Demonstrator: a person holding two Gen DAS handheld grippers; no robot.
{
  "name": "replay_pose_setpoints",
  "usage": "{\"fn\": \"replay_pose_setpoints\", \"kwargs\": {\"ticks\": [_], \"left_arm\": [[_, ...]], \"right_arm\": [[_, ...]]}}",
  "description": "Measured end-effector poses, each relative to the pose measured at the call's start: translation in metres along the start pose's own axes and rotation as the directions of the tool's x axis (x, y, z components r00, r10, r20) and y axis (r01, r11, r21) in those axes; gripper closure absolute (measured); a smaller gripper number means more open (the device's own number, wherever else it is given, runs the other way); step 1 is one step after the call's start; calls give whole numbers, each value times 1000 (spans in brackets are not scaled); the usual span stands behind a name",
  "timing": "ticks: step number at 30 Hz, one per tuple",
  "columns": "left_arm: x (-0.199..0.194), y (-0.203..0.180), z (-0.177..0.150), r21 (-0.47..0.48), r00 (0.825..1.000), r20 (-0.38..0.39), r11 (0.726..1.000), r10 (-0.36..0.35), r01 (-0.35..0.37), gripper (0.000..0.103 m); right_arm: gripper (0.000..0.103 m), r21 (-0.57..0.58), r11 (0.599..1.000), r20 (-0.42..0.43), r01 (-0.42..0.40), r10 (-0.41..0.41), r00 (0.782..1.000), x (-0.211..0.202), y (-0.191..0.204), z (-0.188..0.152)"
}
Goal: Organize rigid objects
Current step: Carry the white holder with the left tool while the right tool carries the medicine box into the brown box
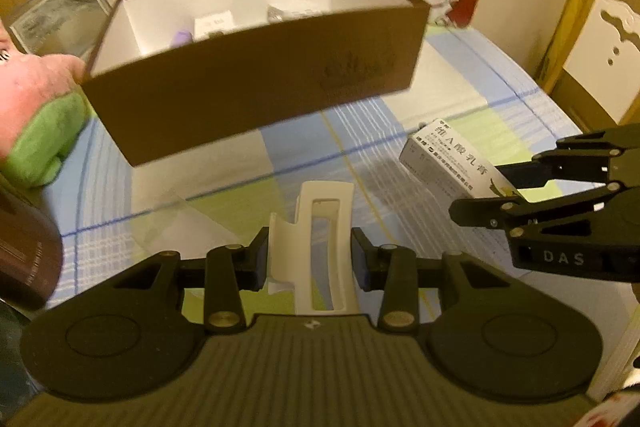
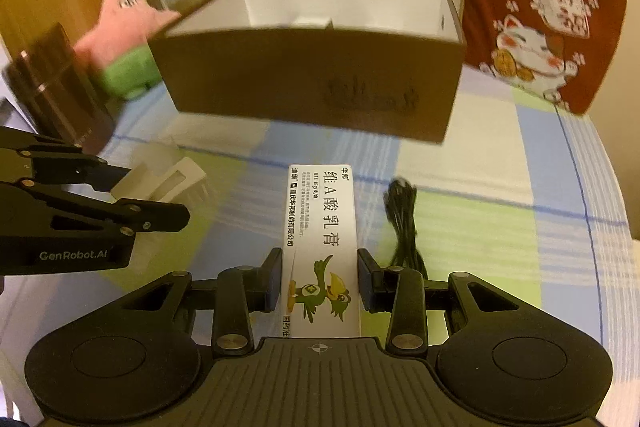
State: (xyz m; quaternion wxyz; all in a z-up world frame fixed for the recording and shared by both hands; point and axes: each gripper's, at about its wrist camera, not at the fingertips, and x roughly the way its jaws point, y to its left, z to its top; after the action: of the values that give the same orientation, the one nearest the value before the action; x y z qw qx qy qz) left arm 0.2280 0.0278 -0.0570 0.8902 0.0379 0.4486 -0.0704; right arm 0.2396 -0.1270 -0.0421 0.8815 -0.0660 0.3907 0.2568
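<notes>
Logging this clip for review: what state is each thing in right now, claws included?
Left claw: shut on the white hair clip, lifted off the cloth.
Right claw: shut on the ointment carton, held above the table.
Brown storage box: open-topped, a few small items inside.
Black cable: bundled, lying on the checked tablecloth.

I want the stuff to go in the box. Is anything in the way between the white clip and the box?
Nothing visible. The left gripper holds the clip, and only bare tablecloth lies between it and the box. The box's near wall faces the clip, so the clip has to go over it.
</notes>
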Motion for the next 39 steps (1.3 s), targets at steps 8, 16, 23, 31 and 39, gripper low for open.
{"fn": "replay_pose_setpoints", "kwargs": {"ticks": [8,16,23,31,39], "left_arm": [[-14,22,39,-61,998,43,998,35,-32,67],[-20,40,84,-85,991,109,994,79,-70,67],[-15,61,125,-109,983,143,989,114,-99,67],[0,82,162,-126,977,153,984,145,-127,67],[24,99,181,-143,979,135,981,152,-132,67]], "right_arm": [[68,-35,998,78,-51,54,995,-13,3,41],[68,-54,994,148,-90,97,984,-12,-1,94],[68,-73,992,196,-98,111,974,0,-1,143],[68,-81,993,214,-88,104,971,25,-3,186],[68,-82,994,206,-77,92,974,55,-5,212]]}}
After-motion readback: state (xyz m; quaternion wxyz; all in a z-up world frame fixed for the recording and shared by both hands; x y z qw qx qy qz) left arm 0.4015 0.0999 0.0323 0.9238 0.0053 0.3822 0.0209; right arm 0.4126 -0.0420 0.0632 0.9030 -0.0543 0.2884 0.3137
